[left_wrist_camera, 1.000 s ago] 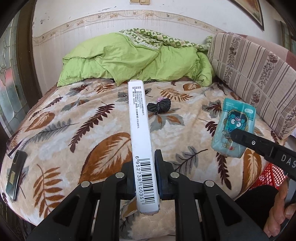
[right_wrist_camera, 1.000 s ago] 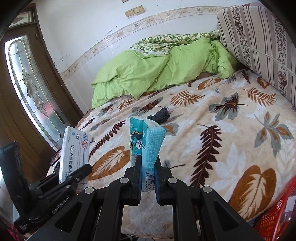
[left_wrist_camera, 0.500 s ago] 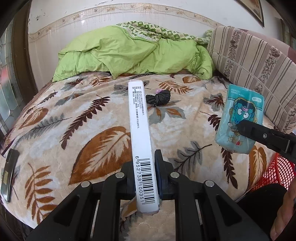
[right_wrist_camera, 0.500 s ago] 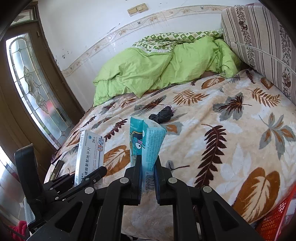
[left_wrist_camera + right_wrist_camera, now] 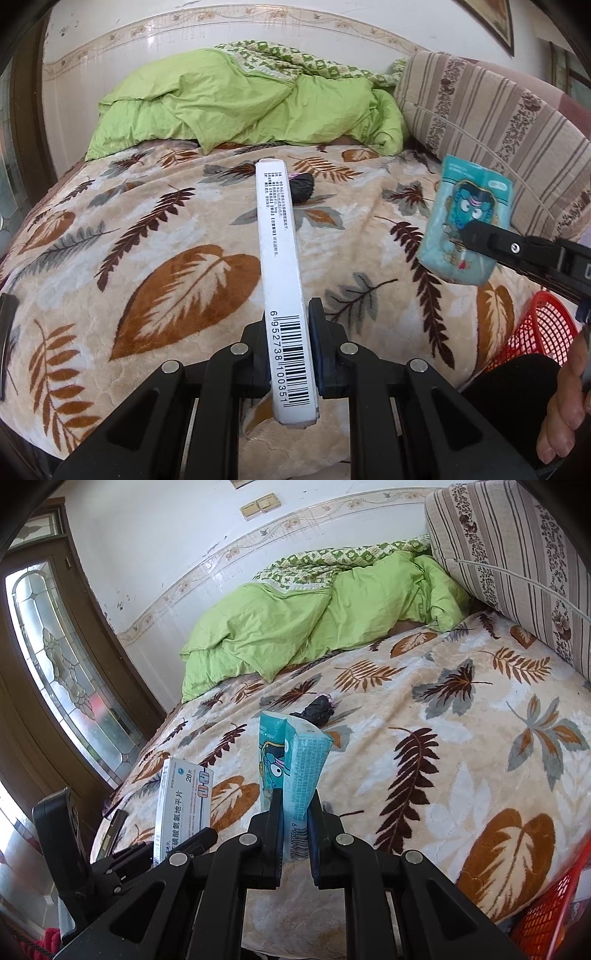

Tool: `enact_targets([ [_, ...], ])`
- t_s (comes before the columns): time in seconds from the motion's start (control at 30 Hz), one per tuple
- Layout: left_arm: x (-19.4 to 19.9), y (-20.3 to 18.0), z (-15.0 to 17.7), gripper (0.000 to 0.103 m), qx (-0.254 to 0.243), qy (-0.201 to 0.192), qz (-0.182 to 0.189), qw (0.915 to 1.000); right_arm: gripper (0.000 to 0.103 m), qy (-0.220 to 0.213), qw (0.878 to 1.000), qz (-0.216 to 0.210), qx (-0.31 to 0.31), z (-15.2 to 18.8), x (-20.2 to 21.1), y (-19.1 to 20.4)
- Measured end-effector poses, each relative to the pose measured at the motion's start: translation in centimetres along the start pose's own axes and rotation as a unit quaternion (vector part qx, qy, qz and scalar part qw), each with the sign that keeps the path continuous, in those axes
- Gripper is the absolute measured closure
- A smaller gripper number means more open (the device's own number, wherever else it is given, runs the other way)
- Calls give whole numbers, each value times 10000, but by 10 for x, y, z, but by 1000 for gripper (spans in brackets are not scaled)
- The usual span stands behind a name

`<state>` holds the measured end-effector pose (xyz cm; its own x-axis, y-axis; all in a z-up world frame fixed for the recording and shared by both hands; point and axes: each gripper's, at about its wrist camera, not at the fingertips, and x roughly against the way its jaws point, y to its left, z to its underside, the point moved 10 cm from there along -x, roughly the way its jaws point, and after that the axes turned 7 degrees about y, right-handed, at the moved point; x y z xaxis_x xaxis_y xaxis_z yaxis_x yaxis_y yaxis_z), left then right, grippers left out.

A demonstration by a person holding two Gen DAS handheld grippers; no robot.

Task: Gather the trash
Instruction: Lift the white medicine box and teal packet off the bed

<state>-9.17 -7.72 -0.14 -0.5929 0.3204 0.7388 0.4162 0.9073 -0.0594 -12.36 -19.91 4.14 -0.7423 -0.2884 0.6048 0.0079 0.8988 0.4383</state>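
Left wrist view: left gripper (image 5: 288, 332) bottom centre, jaws clamped on a white medicine box (image 5: 284, 280), narrow barcode side facing up, box sticking up toward frame centre over the leaf-print blanket (image 5: 147, 240). Small black crumpled bag (image 5: 302, 186) lies on the blanket upper centre, just right of the box's far end, partly hidden behind it. Right gripper (image 5: 476, 236) enters from the right edge, one finger across the face of a teal tissue pack (image 5: 463, 221) with cartoon print, pack held in the air mid right. Red mesh basket (image 5: 543, 328) lower right, off the bed edge. A hand (image 5: 565, 398) at the right bottom edge. Green duvet (image 5: 240, 107) bunched at top, striped cushion (image 5: 498, 122) upper right. Dark flat object at the far left edge, cannot tell what.

Right wrist view: right gripper (image 5: 295, 819) bottom centre, jaws closed on the teal tissue pack (image 5: 295, 768), squeezed at its lower end, pack standing up toward centre. Black bag (image 5: 320, 709) on the blanket (image 5: 461, 775) right behind the pack's top. Left gripper (image 5: 199, 840) lower left, holding the white box (image 5: 184, 805) upright, printed face visible. Red basket (image 5: 554, 919) in the lower right corner. Duvet (image 5: 314, 627) upper centre, cushion (image 5: 517, 554) upper right, glass-panel door (image 5: 62, 664) on the left.
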Motion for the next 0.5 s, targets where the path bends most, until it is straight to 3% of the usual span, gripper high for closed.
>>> enact_targets([
  [0.33, 20, -40, 0, 88, -450, -76, 308, 9985, 92, -96, 9983, -168, -556, 4, 29, -23],
  [0.5, 36, -75, -15, 88, -809, -203, 505, 9952, 92, -333, 9964, 16, -779, 10, 75, -55],
])
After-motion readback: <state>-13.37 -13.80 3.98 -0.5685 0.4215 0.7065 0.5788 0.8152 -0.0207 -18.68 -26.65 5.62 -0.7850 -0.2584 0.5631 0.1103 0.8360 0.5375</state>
